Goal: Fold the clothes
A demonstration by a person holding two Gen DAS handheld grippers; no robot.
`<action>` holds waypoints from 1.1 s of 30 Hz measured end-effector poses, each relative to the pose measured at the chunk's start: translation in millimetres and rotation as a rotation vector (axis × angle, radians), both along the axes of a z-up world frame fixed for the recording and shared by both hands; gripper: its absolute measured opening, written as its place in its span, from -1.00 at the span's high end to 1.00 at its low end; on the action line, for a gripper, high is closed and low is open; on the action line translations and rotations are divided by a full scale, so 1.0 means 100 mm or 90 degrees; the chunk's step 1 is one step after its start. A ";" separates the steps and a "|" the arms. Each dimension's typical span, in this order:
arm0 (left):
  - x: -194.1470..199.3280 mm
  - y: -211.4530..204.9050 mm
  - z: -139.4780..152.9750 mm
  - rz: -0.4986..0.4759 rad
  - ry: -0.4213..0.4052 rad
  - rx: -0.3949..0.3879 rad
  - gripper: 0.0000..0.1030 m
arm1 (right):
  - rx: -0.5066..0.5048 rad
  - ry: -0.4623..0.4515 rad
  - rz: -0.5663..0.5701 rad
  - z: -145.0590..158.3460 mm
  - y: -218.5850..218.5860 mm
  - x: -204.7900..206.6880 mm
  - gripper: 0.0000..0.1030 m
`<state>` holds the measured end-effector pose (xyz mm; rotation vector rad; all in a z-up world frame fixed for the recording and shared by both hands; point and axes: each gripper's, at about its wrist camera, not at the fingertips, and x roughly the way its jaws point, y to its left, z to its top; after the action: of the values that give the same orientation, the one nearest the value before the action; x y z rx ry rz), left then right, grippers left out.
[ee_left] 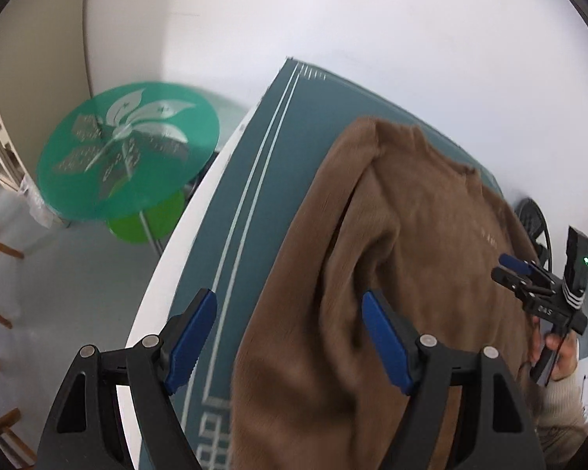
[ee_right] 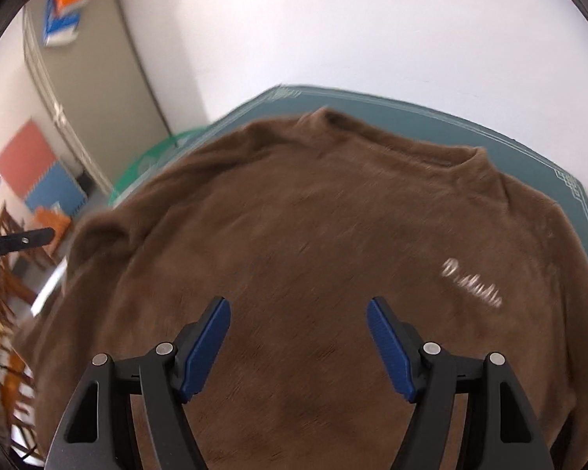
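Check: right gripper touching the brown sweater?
Apart. Right wrist view shows the right gripper open and empty, its blue pads above the brown sweater.

- The brown sweater (ee_right: 313, 254) covers most of the teal mat (ee_left: 254, 196); only a bare strip along the mat's left edge lies free.
- The green round table (ee_left: 129, 149) stands just beside that edge.

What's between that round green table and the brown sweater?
In the left wrist view, a teal mat with pale lines and the white table edge separate the green table from the sweater.
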<state>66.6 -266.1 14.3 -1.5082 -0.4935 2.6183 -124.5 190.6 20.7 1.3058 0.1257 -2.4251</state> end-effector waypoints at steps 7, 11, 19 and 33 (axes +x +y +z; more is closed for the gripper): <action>0.10 0.17 -0.27 -0.054 -0.017 0.035 -0.56 | 0.051 -0.009 -0.019 -0.39 -0.17 0.09 -0.44; 0.00 0.25 -0.35 -0.039 -0.024 -0.001 -0.56 | 0.040 0.007 -0.031 -0.43 -0.17 0.14 -0.44; -0.10 0.22 -0.43 0.001 -0.054 0.017 0.69 | 0.045 0.040 -0.032 -0.45 -0.24 0.29 -0.48; -0.53 0.16 0.39 0.127 0.046 -0.270 0.61 | 0.043 0.041 -0.033 -0.48 -0.24 0.26 -0.49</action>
<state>13.8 -250.4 53.0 -1.5252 -0.0837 3.0703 -99.0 166.8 -27.3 1.2756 0.1952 -2.5282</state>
